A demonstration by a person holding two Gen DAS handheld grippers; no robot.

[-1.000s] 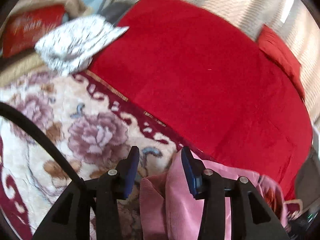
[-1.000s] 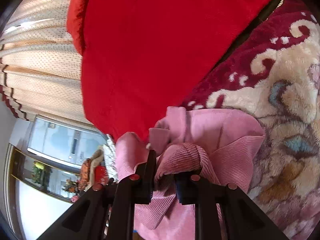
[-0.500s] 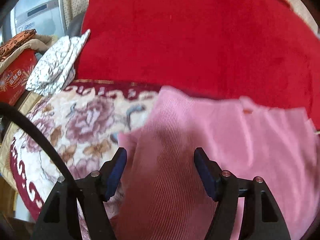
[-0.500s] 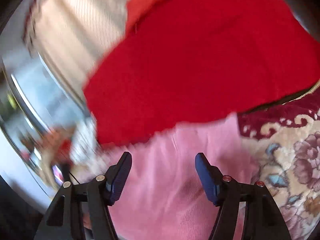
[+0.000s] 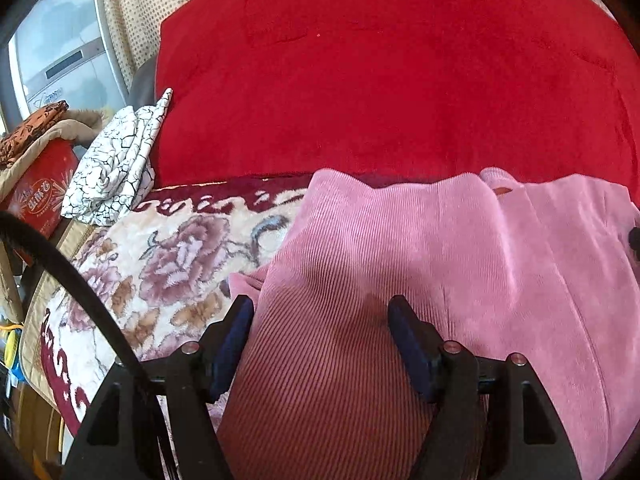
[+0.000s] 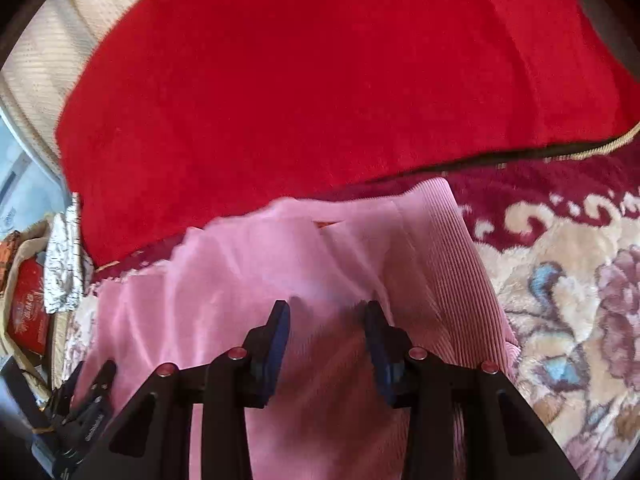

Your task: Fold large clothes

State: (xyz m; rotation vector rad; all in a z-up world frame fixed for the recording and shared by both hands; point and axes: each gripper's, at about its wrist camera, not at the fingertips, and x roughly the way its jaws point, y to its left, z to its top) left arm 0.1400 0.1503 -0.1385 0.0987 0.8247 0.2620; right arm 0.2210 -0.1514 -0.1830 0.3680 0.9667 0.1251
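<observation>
- Your left gripper hangs spread wide above the pink corduroy garment, its blue pads clear of the cloth.
- Your right gripper hovers over the same garment with its jaws closing; the cloth lies beneath them and nothing is pinched.
- Pink garment lies flat on the floral blanket, its far edge just touching the red blanket.
- Off at the blanket's left edge sit a white crackle-patterned cloth and a red box.
</observation>
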